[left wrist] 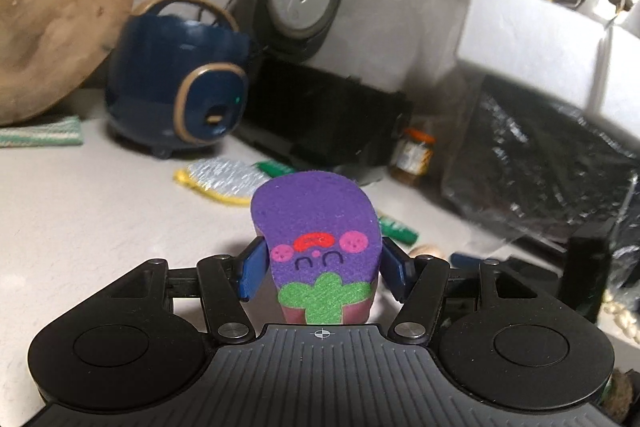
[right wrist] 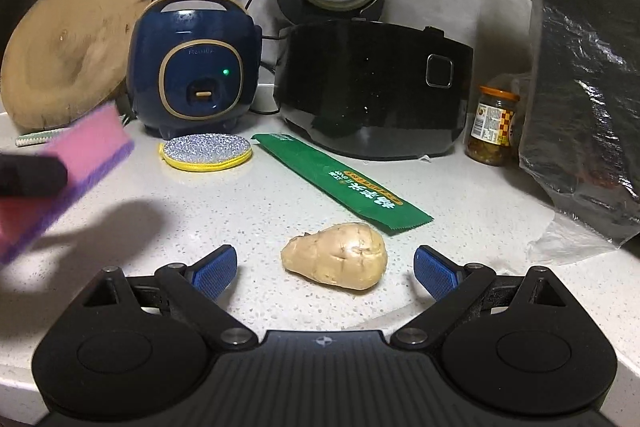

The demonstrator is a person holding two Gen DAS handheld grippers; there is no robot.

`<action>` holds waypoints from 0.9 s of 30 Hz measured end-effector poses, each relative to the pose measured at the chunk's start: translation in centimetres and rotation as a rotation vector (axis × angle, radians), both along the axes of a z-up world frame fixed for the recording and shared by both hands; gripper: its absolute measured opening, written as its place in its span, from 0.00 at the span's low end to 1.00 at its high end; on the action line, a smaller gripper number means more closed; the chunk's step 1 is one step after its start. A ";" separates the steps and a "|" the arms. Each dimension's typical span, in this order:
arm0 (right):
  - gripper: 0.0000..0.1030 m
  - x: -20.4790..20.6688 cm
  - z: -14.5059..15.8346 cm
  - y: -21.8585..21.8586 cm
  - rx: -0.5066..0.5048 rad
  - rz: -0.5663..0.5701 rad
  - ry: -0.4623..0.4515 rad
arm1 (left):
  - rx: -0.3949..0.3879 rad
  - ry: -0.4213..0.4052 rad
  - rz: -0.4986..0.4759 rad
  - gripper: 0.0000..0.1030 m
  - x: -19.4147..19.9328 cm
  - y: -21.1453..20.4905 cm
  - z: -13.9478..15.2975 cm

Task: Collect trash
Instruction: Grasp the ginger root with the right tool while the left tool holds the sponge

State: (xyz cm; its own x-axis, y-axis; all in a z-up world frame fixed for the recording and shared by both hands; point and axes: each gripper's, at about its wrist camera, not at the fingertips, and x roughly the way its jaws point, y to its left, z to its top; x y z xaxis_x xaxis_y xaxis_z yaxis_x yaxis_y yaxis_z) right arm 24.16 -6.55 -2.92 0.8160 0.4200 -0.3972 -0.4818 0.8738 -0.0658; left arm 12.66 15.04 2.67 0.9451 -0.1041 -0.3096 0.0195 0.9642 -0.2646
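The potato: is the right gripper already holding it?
No. The right gripper is open, its blue pads standing apart on either side of the potato, which lies on the counter.

wrapper (right wrist: pixel 340 183) before cooker (right wrist: pixel 372 87) | ginger, probably, (right wrist: pixel 336 255) nearer

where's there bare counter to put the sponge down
Left front of the counter is bare, from the silver scrub pad toward the near edge, under the held sponge. Crowded: ginger between the right gripper's open fingers, green wrapper, jar, black bag.
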 end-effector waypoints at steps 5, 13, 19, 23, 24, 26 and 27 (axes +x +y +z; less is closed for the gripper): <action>0.93 1.2 0.1 0.2 0.017 -0.013 0.042 | 0.065 -0.006 0.042 0.64 0.8 0.0 -0.1; 0.81 2.7 0.0 0.8 0.040 -0.030 0.081 | 0.028 -0.001 0.000 0.63 0.4 0.0 -1.0; 0.56 2.2 0.1 0.8 0.046 -0.036 0.086 | 0.022 0.002 -0.025 0.63 0.4 0.0 -1.2; 0.55 1.7 0.1 0.7 0.049 -0.027 0.092 | 0.027 0.003 -0.032 0.63 0.4 -0.1 -1.2; 0.55 1.6 0.2 0.7 0.051 -0.022 0.095 | 0.029 0.003 -0.032 0.63 0.4 -0.1 -1.2; 0.55 1.2 0.2 0.7 0.053 -0.016 0.095 | 0.030 0.004 -0.034 0.63 0.4 -0.2 -1.2; 0.55 1.0 0.3 0.7 0.050 -0.016 0.093 | 0.028 0.005 -0.036 0.63 0.4 -0.2 -1.2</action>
